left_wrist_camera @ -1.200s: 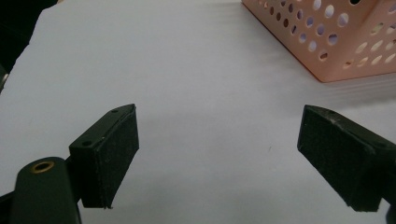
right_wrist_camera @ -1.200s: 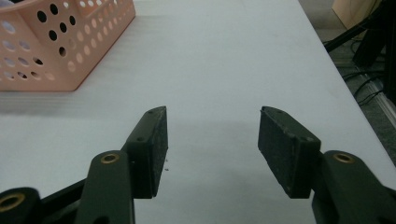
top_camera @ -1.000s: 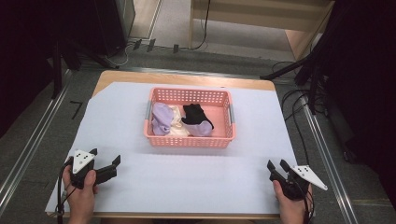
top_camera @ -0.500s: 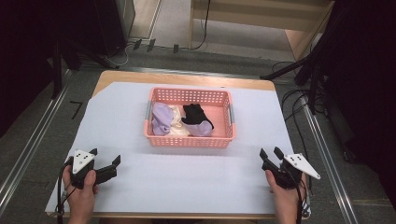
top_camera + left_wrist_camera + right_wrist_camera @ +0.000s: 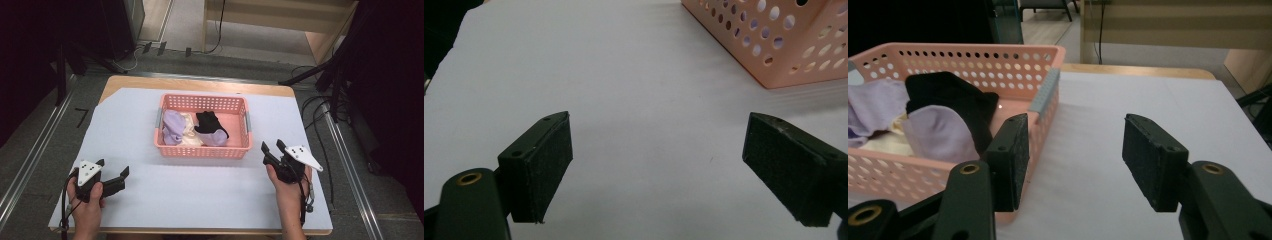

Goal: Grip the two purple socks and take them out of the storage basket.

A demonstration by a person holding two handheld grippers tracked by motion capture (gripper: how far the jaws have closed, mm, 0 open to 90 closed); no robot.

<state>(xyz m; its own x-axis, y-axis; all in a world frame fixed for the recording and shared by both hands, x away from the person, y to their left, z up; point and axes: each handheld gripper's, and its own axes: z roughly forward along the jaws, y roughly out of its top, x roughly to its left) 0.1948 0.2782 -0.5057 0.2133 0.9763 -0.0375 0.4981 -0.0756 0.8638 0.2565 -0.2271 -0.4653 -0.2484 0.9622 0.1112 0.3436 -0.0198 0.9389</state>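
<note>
Right tool [image 5: 272, 148]: jaws apart, empty, have just been opening; aimed at the basket [image 5: 202, 150] just ahead to pick socks [image 5: 210, 121].
Left tool [image 5: 111, 170]: jaws wide, empty, parked on desk [image 5: 200, 195], basket ahead to its right.

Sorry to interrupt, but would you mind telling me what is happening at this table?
A person holds a gripper in each hand over a white-covered table. The right gripper, open and empty, is near the pink basket of purple, cream and black socks. The left gripper waits open at the near left corner. Nothing has been picked up yet.
</note>
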